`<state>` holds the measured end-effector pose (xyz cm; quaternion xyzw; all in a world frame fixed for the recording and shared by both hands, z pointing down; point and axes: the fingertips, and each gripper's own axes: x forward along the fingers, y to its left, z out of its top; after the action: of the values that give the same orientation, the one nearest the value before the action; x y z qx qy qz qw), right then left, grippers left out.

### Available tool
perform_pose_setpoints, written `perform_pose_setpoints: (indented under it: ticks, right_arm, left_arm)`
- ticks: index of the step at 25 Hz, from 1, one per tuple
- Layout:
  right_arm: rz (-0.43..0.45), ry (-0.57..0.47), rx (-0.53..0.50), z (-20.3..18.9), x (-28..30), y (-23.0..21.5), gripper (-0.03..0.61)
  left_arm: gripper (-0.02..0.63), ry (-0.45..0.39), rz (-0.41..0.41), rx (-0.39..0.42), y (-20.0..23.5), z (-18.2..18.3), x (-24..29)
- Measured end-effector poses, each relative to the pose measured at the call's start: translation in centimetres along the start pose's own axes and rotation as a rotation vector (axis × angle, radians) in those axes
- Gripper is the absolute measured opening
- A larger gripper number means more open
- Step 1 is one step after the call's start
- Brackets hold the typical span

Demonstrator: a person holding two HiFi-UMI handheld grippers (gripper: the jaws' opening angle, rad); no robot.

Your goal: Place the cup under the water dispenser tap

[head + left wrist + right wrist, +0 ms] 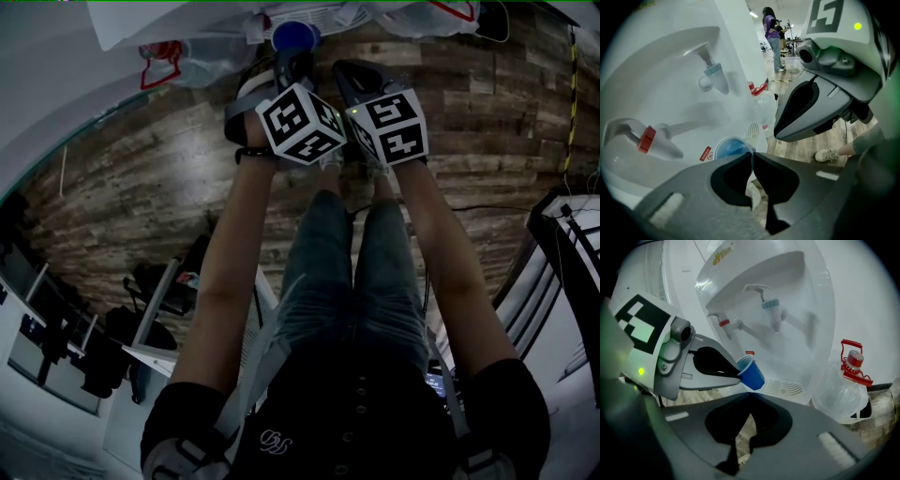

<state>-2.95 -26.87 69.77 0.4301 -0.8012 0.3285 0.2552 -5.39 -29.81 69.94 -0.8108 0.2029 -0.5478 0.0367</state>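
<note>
A blue plastic cup hangs tilted in front of the white water dispenser, just above its drip grille. My left gripper is shut on the cup's rim, with one jaw inside the cup and one outside. Above the cup are the red tap and the blue tap. My right gripper is shut and empty, just to the right of the left one. In the head view the cup shows past both marker cubes at the top.
A large clear water bottle with a red handle lies on the wooden floor right of the dispenser. Someone stands far off across the room. My own legs and shoes are below the grippers.
</note>
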Motion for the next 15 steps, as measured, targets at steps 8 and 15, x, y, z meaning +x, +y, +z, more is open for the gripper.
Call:
perform_pose_setpoints:
  ticks: [8,15]
  right_arm:
    - [-0.013,-0.001,0.004,0.3,1.0,-1.2,0.0]
    - [-0.024,-0.005,0.025,0.3,1.3,-2.2,0.0]
  left_arm:
    - [0.015,0.037,0.025,0.087,1.1,-0.8,1.8]
    - [0.016,0.039,0.029,0.109,0.9,-0.6,3.6]
